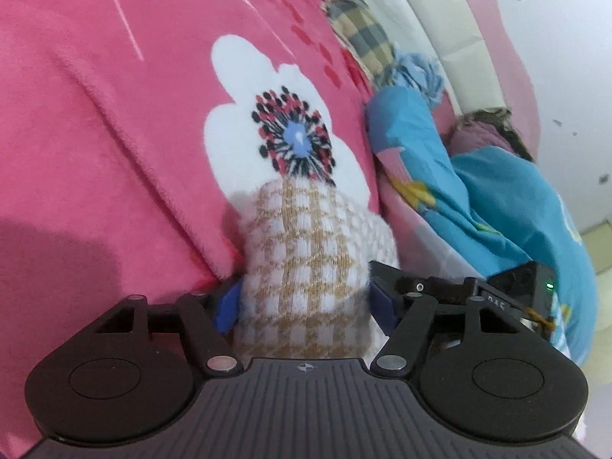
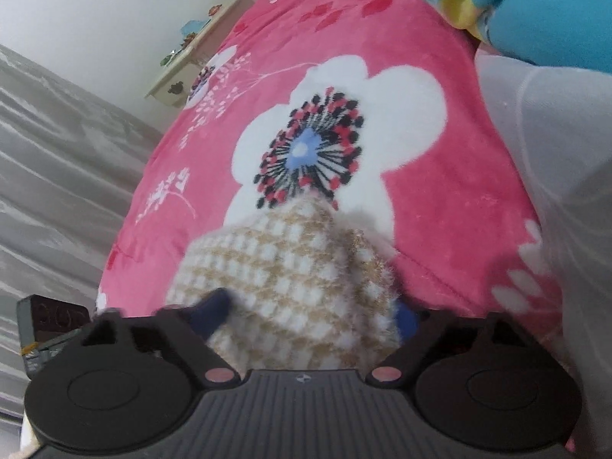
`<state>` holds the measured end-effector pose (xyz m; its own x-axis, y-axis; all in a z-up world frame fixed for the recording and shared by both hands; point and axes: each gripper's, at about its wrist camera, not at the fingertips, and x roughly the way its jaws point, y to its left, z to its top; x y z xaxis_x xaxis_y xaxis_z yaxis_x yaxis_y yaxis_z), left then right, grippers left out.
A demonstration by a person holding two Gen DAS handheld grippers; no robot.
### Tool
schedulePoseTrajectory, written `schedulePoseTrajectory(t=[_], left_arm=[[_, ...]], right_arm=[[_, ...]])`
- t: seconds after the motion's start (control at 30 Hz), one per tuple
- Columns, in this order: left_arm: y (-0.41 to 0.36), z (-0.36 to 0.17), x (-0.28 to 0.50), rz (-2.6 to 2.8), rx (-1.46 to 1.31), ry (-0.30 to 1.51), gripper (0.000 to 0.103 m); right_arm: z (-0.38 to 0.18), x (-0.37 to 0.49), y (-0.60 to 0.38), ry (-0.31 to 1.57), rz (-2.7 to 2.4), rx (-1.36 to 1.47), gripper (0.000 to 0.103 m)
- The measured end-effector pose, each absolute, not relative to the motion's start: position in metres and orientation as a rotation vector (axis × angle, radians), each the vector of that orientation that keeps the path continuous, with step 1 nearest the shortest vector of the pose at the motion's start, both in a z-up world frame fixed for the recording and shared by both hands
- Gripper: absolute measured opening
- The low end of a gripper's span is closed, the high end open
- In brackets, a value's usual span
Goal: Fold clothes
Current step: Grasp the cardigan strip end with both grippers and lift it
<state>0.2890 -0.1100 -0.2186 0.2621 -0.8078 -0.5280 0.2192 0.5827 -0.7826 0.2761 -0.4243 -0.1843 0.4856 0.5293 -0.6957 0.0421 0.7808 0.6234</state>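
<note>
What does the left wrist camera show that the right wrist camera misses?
Only the left view shows a crumpled tan-and-grey checked cloth and a padded white headboard. Only the right view shows grey satin curtains and a pale wooden side table. Both show the fuzzy cream-and-gold checked knit garment between each hand-held gripper's blue fingers, the pink fleece blanket with a white flower, and bright blue printed bedding.

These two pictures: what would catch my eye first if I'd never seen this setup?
The big white flower on the pink blanket fills the middle of both views. Just in front of it, a fuzzy cream-and-tan checked garment sits bunched between the blue fingers of the left gripper, and likewise in the right gripper. A blue cloth lies heaped at the right of the left view.
</note>
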Motion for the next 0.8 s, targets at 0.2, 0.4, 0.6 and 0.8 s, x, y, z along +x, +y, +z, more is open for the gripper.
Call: schedulePoseTrajectory(t=[0.2,0.4,0.6,0.8], left_arm=[[-0.108,-0.184,0.277,-0.768,-0.621,1.030,0.058],[-0.094,-0.114,0.237,-0.867,-0.538,0.894,0.058],[-0.082,-0.043,0.172,-0.974,-0.379,0.776,0.058],[-0.063,0.003,0.086,-1.054,-0.193,0.711,0.058]], right_arm=[[-0.149,0.253,-0.427,0.957,0.340,0.632,0.052],[-0.085,0.201,-0.425,0.799,0.407,0.631,0.051],[-0.011,0.121,-0.414,0.678,0.471,0.558,0.051],[0.035,0.021,-0.387,0.592,0.513,0.436,0.051]])
